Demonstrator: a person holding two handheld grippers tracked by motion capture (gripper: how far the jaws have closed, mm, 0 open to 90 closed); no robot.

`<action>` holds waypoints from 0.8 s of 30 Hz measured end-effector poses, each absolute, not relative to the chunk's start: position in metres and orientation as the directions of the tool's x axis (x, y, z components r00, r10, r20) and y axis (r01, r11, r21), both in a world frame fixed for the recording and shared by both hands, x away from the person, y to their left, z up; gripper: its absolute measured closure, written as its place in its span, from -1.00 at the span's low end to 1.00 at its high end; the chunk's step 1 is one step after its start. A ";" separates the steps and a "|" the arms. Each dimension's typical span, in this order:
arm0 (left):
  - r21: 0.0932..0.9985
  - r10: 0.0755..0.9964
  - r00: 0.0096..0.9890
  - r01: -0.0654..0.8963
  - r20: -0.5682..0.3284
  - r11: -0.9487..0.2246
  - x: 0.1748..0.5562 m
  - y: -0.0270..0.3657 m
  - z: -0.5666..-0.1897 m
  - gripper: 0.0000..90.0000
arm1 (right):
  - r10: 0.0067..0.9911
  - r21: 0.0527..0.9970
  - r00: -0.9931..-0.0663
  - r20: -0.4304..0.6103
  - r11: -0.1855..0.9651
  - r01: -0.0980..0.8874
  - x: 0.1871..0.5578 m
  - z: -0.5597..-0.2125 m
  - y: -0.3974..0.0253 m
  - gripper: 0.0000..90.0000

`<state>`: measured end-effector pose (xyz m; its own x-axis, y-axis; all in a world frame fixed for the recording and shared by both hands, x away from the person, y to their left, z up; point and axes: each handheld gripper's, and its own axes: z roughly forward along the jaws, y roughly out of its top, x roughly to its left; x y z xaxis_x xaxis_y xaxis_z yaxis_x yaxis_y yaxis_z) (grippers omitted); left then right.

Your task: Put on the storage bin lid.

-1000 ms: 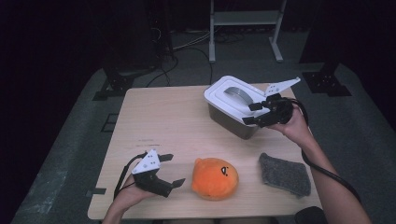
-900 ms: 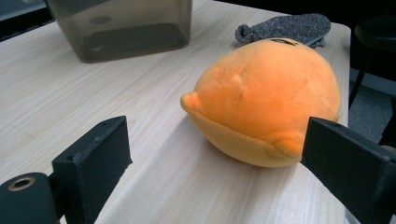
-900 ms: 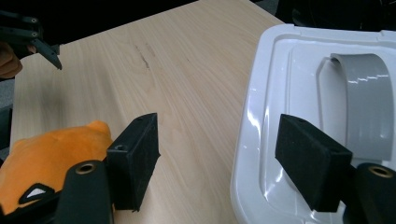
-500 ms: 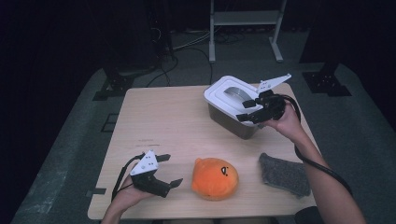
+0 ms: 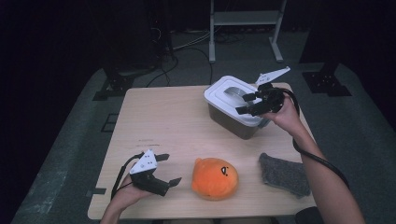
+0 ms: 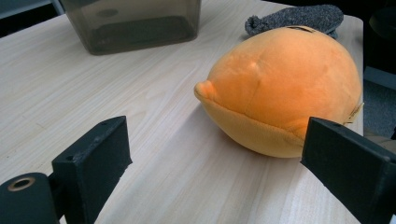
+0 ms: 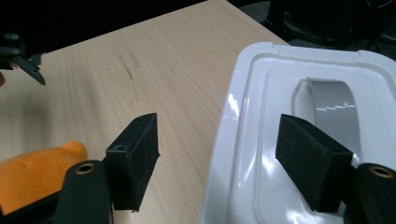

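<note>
Landmark: translucent dark plastic storage box [image 5: 232,120] with a white snap-on lid [image 5: 232,99], at the far right of the pale wooden table [image 5: 163,126].
Right gripper [image 5: 248,103]: jaws spread wide, hovering over the lid's near edge; in the right gripper view one jaw hangs past the rim, the other above the lid's grey recessed handle [image 7: 332,105]. Nothing held.
Left gripper [image 5: 168,169]: wide apart, empty, resting low at the table's near edge, well away from the box.
Round orange plush toy [image 5: 215,178]: in front of the box, just beside the left gripper.
Grey knitted cloth [image 5: 285,173]: in front of the box, right of the plush.
Risk: the jaws straddle the rim rather than the handle, so closing here would likely pinch only the lid's lip; a snapped lid could drag the whole box or slip free.
Risk two: nothing braces the box.
</note>
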<state>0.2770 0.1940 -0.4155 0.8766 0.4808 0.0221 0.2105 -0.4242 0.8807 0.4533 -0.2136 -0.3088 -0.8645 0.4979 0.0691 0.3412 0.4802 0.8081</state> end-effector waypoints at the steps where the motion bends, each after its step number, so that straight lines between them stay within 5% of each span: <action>1: 0.883 0.481 0.877 0.209 0.022 -0.421 0.277 0.194 -0.415 -0.84 | 0.499 0.809 -0.864 0.065 0.481 0.338 0.455 -0.308 -0.214 -0.36; 24: 0.887 0.465 0.885 0.196 0.024 -0.419 0.278 0.192 -0.418 -0.84 | 0.578 0.803 -0.815 0.044 0.465 0.373 0.500 -0.313 -0.215 -0.38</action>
<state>0.2781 0.1922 -0.4175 0.8848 0.4654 0.0238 0.1964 -0.4189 0.8866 0.5004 -0.2150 -0.3135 -0.8152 0.5775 0.0436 0.3725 0.4652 0.8030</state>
